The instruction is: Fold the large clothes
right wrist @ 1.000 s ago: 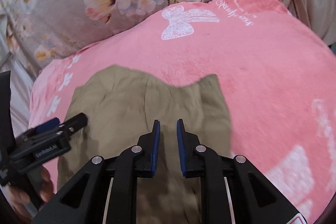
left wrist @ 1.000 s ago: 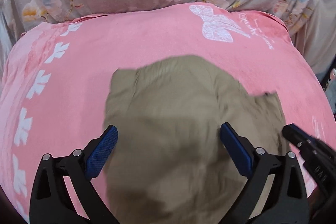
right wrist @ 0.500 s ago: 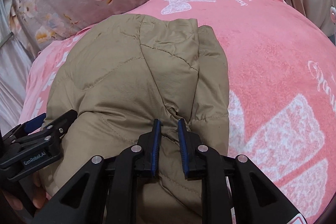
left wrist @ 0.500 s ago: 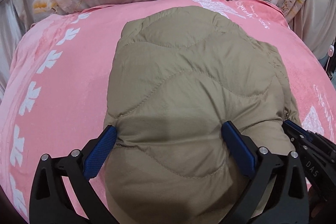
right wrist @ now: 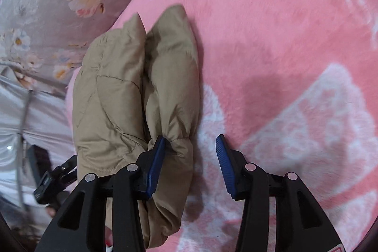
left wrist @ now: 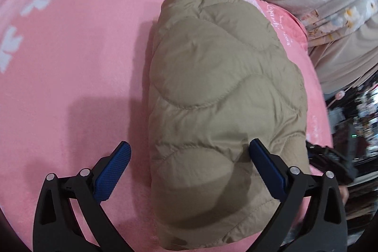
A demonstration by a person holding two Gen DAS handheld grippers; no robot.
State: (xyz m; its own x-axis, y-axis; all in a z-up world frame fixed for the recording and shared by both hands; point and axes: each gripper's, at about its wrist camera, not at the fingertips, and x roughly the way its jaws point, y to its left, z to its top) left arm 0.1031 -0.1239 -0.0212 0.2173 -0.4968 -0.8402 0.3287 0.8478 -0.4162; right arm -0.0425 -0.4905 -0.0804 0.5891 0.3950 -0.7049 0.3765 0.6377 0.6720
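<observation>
Letting go of a puffy fold is the tricky bit imo: back the right gripper (right wrist: 190, 157) off slowly so the quilted tan jacket (left wrist: 222, 96) doesn't spring open, maybe pat the bulge flat after. Its jaws are opening right now, the left pad just brushing the jacket's edge, nothing pinched. The left gripper (left wrist: 189, 167) is spread wide, straddling the near end of the bundle without squeezing it. The jacket sits folded on the pink blanket (left wrist: 70, 63), right under both grippers
</observation>
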